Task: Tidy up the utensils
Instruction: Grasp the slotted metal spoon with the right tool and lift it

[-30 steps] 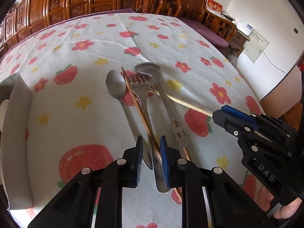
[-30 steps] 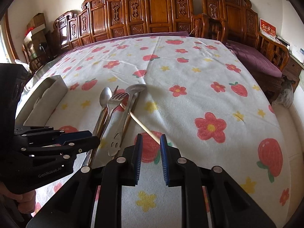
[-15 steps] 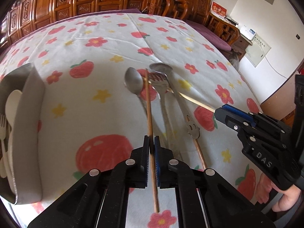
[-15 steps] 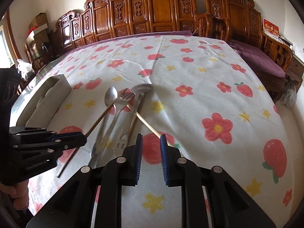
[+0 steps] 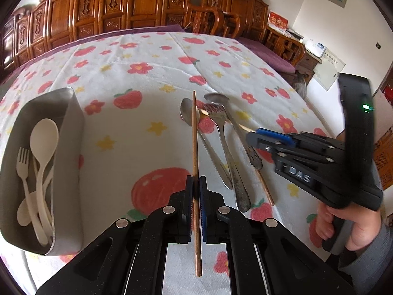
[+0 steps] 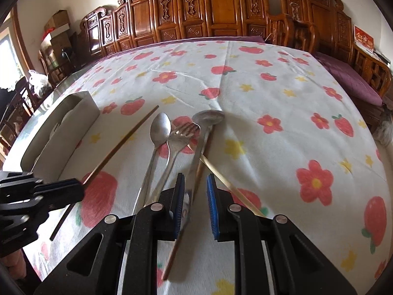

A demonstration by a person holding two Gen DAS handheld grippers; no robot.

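Note:
My left gripper [image 5: 195, 191] is shut on a brown chopstick [image 5: 194, 132], held off the flowered tablecloth and pointing away from me. It also shows at the left of the right wrist view, the brown chopstick [image 6: 118, 147] in the left gripper [image 6: 61, 191]. A metal spoon [image 6: 161, 125], a fork [image 6: 184, 132], a ladle spoon [image 6: 208, 118] and a golden chopstick [image 6: 228, 184] lie in a crossed pile. My right gripper [image 6: 195, 186] hovers low over their handles, its jaws a little apart. The ladle handle runs between them and I see no pad pressing on it.
A metal tray [image 5: 71, 127] at the left holds white plastic spoons and a white fork. A person's hand [image 5: 343, 223] grips the right tool. Carved wooden chairs [image 6: 216, 7] line the table's far side. The table's right edge drops off near a purple cushion [image 6: 351, 81].
My left gripper closed on the brown chopstick, lifted it from the pile and carried it left toward the tray. The right gripper moved forward over the handles.

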